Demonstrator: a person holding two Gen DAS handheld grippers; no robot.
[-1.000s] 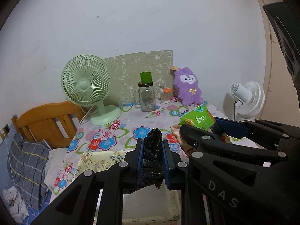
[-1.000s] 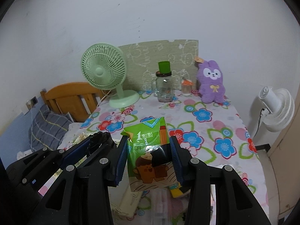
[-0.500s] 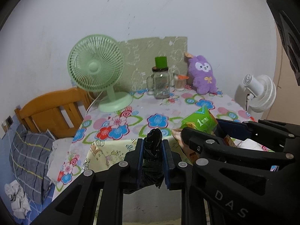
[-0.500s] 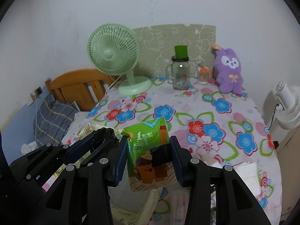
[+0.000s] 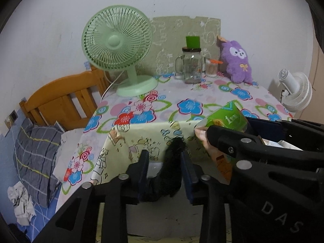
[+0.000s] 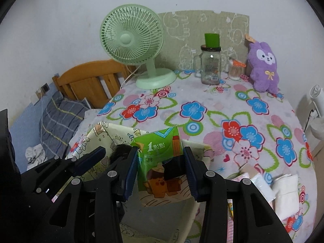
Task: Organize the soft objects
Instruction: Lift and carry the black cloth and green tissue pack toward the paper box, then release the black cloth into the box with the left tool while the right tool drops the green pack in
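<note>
My left gripper (image 5: 165, 162) has its jaws apart, with a crumpled black bag (image 5: 172, 170) lying loose between them over a pale yellow printed cloth (image 5: 141, 141) at the table's near edge. My right gripper (image 6: 160, 166) is shut on a green tissue pack (image 6: 160, 162) and holds it above the same cloth (image 6: 113, 135). The pack also shows in the left wrist view (image 5: 228, 119), just right of the left gripper. The left gripper (image 6: 97, 156) appears left of the pack in the right wrist view. A purple plush rabbit (image 6: 263, 68) sits at the back right.
On the flowered table (image 6: 212, 109) stand a green desk fan (image 6: 133, 46), a glass jar (image 6: 210, 64) with a green cup on top, and a cotton-swab pot (image 6: 235, 70). White tissue packs (image 6: 285, 188) lie front right. A wooden headboard (image 5: 58, 101) and pillow are left; a white fan (image 5: 295, 91) is right.
Both grippers have moved closer to the table. The left jaws, earlier tight on the black bag, have opened wider. The right still holds the green pack.
</note>
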